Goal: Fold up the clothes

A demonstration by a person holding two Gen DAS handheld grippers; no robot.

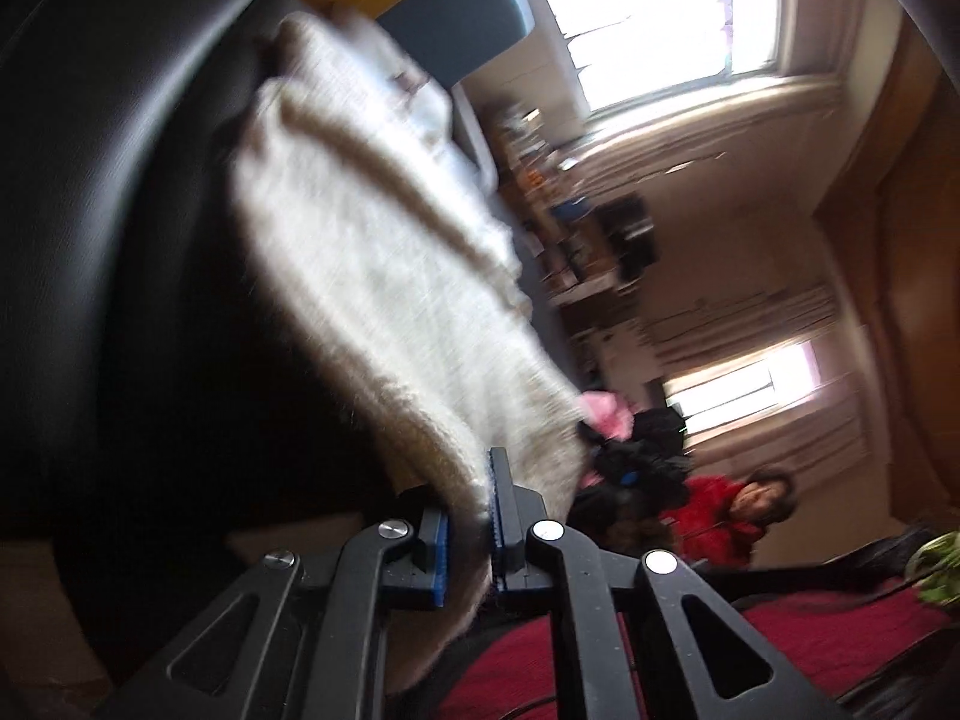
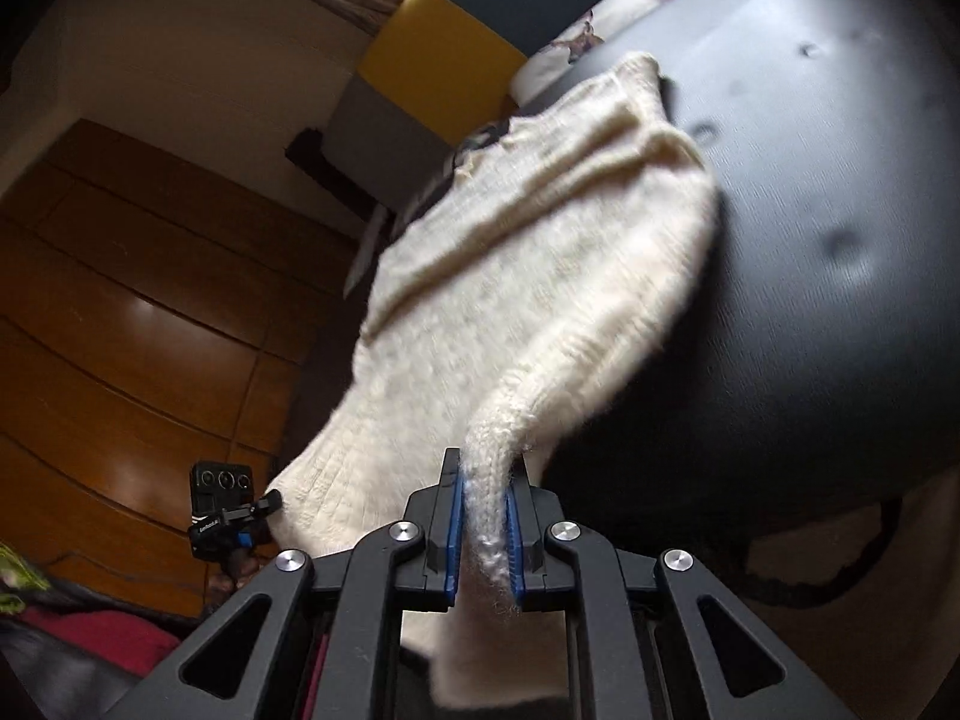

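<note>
Jaws of both grippers, left gripper (image 1: pixel 471 531) and right gripper (image 2: pixel 486 531), pinch the cream knitted woollen sweater (image 2: pixel 516 276); lift its hem evenly over the black padded seat (image 2: pixel 810 240).

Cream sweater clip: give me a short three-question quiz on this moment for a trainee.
1. True or false: both grippers are shut on the cream sweater.
2. What does the sweater lie against? A) black padded surface B) wooden doors C) window
3. Fill in: the right gripper pinches a ribbed ____ of the knit.

Key: 1 true, the left gripper also clamps it; 2 A; 3 edge.
</note>
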